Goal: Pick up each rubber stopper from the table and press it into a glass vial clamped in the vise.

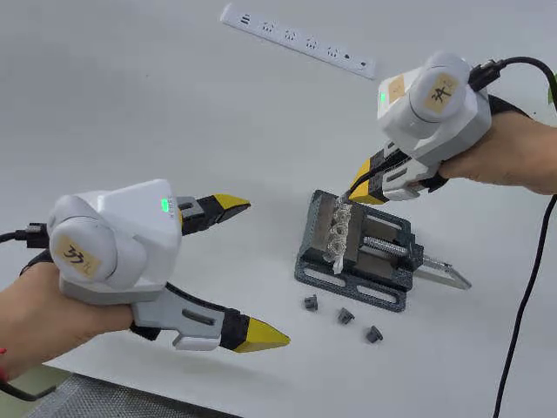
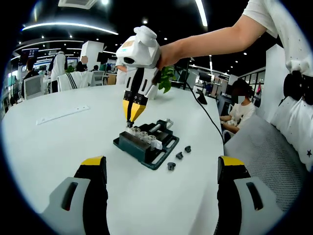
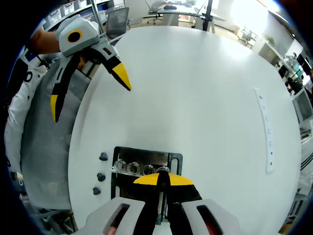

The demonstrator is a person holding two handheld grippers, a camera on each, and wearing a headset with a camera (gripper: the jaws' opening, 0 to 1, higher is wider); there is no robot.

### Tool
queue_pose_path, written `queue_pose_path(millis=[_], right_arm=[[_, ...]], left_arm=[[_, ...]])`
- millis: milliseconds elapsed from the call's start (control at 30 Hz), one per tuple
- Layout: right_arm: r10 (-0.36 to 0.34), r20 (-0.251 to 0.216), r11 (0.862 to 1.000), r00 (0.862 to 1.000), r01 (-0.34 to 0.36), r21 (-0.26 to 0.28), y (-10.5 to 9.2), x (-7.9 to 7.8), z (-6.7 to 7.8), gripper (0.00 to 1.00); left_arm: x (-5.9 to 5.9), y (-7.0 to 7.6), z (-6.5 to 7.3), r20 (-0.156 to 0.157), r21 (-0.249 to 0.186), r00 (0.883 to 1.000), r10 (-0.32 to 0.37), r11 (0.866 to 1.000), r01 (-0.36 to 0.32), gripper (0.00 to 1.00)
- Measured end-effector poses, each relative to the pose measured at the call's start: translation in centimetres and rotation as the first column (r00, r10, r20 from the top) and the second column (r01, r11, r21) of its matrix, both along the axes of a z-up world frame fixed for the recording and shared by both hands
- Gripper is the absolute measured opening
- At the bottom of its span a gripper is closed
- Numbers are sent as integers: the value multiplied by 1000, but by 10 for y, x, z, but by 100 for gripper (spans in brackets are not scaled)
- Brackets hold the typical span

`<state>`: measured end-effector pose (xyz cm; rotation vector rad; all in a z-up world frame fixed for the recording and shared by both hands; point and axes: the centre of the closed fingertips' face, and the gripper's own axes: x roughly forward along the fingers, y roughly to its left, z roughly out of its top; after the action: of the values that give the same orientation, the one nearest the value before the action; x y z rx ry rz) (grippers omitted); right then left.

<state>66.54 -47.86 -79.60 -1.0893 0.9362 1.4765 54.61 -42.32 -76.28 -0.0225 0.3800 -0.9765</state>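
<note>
White table (image 1: 130, 104) spreads under everything. My left gripper (image 1: 254, 268) hangs wide open at near left. My right gripper (image 1: 355, 195), jaws pressed together, tips over the far end of the vise (image 1: 315, 261), where vials (image 1: 339, 233) stand clamped. Three stoppers (image 1: 345, 315) lie just near of it.

The table (image 1: 174, 104) is smooth, matt white. The vise (image 1: 313, 266) is dark matt metal, probably painted, with a bright steel screw. Its vials (image 1: 339, 231) are clear glossy glass, the stoppers (image 1: 345, 315) dull dark rubber, and the left gripper (image 1: 259, 270) has a glossy white plastic shell
</note>
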Motion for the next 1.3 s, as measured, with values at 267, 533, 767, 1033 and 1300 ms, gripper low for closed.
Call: queue_pose_path(millis=[267,533,767,1033,1300], right_arm=[[43,22,999,999,-42,-19,0,1,-1,1],[41,2,999,999,-41,-35,1,1,-2,0],[48,4,997,999,-48,-64,0,0,-3,0],[32,-9,996,999,-33,-77,1,-1,-4,0],[41,-12,995,999,-42,-93,1,-1,-5,0]], left_arm=[[3,0,2,4,-5,1000,4,1000,-4,93],[5,1,2,7,-7,1000,4,1000,-4,93],[6,0,3,8,-13,1000,8,1000,-8,93],[6,-1,5,9,-16,1000,9,1000,-9,92],[7,-2,6,9,-17,1000,9,1000,-9,92]])
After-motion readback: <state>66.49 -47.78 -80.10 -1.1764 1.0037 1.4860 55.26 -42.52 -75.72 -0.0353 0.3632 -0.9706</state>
